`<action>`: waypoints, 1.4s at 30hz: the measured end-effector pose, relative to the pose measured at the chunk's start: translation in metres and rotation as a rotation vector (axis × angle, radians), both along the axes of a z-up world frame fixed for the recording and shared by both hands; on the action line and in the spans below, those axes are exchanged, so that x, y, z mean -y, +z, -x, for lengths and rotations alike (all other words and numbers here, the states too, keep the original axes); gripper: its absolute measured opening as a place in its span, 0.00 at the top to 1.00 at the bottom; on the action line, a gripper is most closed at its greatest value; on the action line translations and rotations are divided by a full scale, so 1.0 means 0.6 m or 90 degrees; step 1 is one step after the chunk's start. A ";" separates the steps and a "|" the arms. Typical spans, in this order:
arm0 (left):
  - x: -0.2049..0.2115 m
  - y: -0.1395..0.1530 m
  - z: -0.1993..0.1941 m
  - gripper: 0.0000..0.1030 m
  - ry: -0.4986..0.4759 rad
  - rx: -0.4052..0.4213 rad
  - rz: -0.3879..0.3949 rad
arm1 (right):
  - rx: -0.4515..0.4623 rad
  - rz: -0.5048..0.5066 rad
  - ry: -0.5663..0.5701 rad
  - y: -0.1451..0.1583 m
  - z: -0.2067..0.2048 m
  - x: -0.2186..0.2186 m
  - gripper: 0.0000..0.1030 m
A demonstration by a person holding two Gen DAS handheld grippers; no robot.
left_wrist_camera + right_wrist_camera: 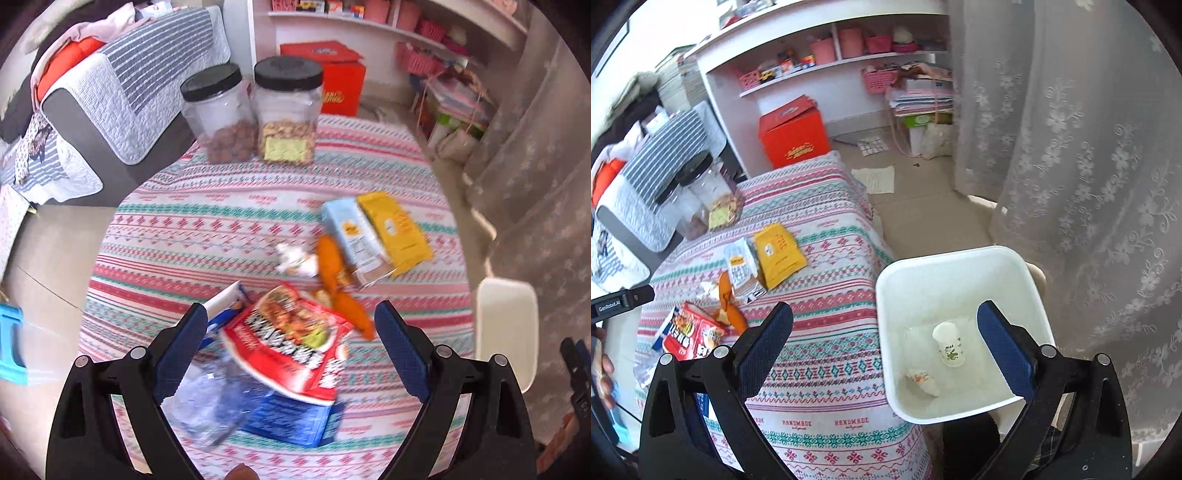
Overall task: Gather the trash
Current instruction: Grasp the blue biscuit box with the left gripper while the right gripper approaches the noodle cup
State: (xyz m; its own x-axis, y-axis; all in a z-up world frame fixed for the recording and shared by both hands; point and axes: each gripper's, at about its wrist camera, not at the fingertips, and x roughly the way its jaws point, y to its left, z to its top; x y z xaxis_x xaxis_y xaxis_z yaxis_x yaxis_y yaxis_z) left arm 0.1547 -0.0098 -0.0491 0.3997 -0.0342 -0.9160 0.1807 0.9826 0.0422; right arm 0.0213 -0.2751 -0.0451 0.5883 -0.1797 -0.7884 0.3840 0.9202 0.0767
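left wrist view: the left gripper (291,332) gapes wide over the red packet (288,343); wrappers lie uncollected beyond it. right wrist view: the right gripper (886,332), spread and empty, hangs near the white bin (960,258); a paper cup (948,345) lies inside. judged barely begun.

Two clear jars with black lids stand side by side at the table's far edge: left jar (218,114) holds brown round pieces, right jar (288,110) pale pieces and bears a yellow-green label. Table (207,229) wears a striped pink-teal patterned cloth. Behind the jars, a red box (341,79) on the floor against white shelving (820,70) stocked with pink baskets. Sofa (110,110) to the left, draped in a grey-striped quilt. White lace curtain (1089,166) hangs at right. A small white mat (874,179) lies on the floor.
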 end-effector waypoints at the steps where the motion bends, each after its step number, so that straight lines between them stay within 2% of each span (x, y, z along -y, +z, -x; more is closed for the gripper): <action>1: -0.014 -0.013 -0.005 0.13 -0.012 -0.021 -0.036 | -0.007 0.001 0.018 -0.004 -0.006 -0.014 0.07; 3: -0.040 -0.038 -0.010 0.13 -0.030 -0.054 -0.100 | -0.020 0.000 0.050 -0.012 -0.017 -0.040 0.07; 5: -0.065 -0.061 -0.019 0.13 -0.036 -0.082 -0.126 | -0.032 0.001 0.077 -0.018 -0.027 -0.062 0.07; 9: -0.102 -0.087 -0.039 0.13 -0.010 -0.104 -0.115 | -0.052 -0.011 0.105 -0.029 -0.047 -0.091 0.07; 12: -0.102 -0.099 -0.053 0.13 -0.017 -0.116 -0.104 | -0.066 -0.024 0.112 -0.038 -0.060 -0.105 0.07; 17: -0.092 -0.140 -0.085 0.13 -0.029 -0.147 -0.151 | -0.088 -0.043 0.124 -0.050 -0.076 -0.119 0.07; 19: -0.096 -0.155 -0.096 0.13 -0.026 -0.157 -0.150 | -0.091 -0.042 0.129 -0.052 -0.081 -0.126 0.07; 23: -0.108 -0.177 -0.109 0.15 -0.016 -0.173 -0.128 | -0.105 -0.056 0.140 -0.061 -0.092 -0.134 0.07; 24: -0.113 -0.180 -0.110 0.20 -0.014 -0.178 -0.106 | -0.110 -0.063 0.141 -0.065 -0.094 -0.135 0.07; 25: -0.119 -0.180 -0.113 0.31 -0.010 -0.183 -0.083 | -0.116 -0.071 0.142 -0.068 -0.098 -0.137 0.07; 26: -0.124 -0.179 -0.113 0.36 -0.005 -0.181 -0.068 | -0.121 -0.079 0.142 -0.072 -0.101 -0.138 0.07; 28: -0.133 -0.176 -0.111 0.56 0.003 -0.173 -0.052 | -0.132 -0.103 0.142 -0.081 -0.108 -0.141 0.07; 31: -0.144 -0.173 -0.098 0.72 0.007 -0.167 -0.039 | -0.155 -0.186 0.150 -0.104 -0.125 -0.146 0.07; 34: -0.165 -0.157 -0.079 0.80 0.020 -0.144 0.014 | -0.180 -0.310 0.174 -0.136 -0.144 -0.166 0.07; 36: -0.181 -0.132 -0.061 0.86 0.035 -0.114 0.051 | -0.191 -0.369 0.190 -0.156 -0.158 -0.185 0.07; 40: -0.208 -0.079 -0.021 0.87 0.051 -0.061 0.132 | -0.207 -0.428 0.214 -0.196 -0.181 -0.226 0.07; 42: -0.215 -0.066 -0.006 0.87 0.059 -0.045 0.148 | -0.207 -0.464 0.217 -0.214 -0.189 -0.239 0.07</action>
State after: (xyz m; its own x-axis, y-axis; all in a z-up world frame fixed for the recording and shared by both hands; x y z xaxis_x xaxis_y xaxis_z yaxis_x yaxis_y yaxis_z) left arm 0.1583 0.1194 -0.0887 0.3467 -0.2131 -0.9134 0.0840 0.9770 -0.1960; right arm 0.1346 -0.1317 -0.1735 0.2435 0.5803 -0.7771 0.2015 0.7535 0.6258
